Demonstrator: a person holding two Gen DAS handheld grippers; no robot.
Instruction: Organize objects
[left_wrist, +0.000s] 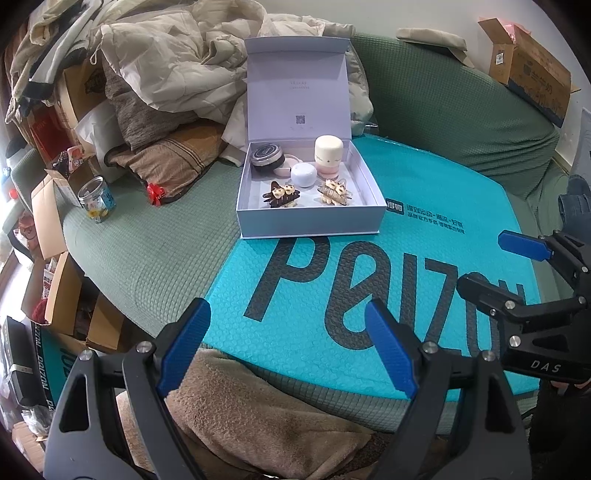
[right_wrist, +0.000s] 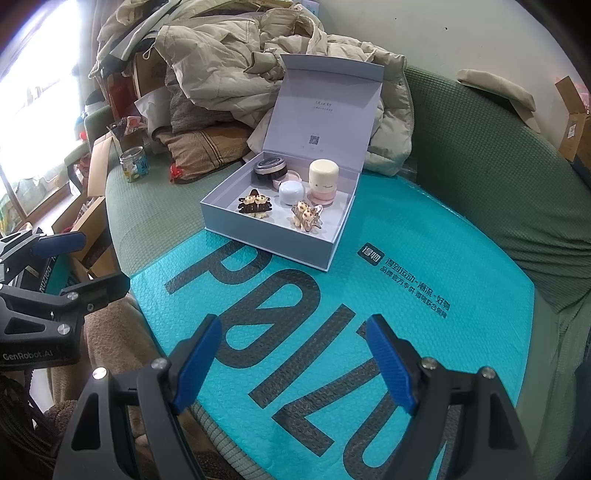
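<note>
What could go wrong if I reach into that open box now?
The tall cream jar stands upright close to the white dome; a jaw could topple it. The two hair clips are small and spiky, so they may slip. The light box on the slick teal mailer could slide if nudged.

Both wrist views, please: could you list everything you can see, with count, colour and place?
Gift box: 1, pale lavender, lid open, on mailer.
Bubble mailer: 1, teal, on sofa.
Hair clips: 2, brown and cream, box front.
Round compact: 1, black, box back left.
Small jar: 1, pale blue, box centre.
Tall container: 1, cream over pink, box back.
Glass jar: 1, clear, left on sofa.
Sofa: 1, green.
Jacket: 1, beige, behind box.
Left claw: open, empty.
Right claw: open, empty.
</note>
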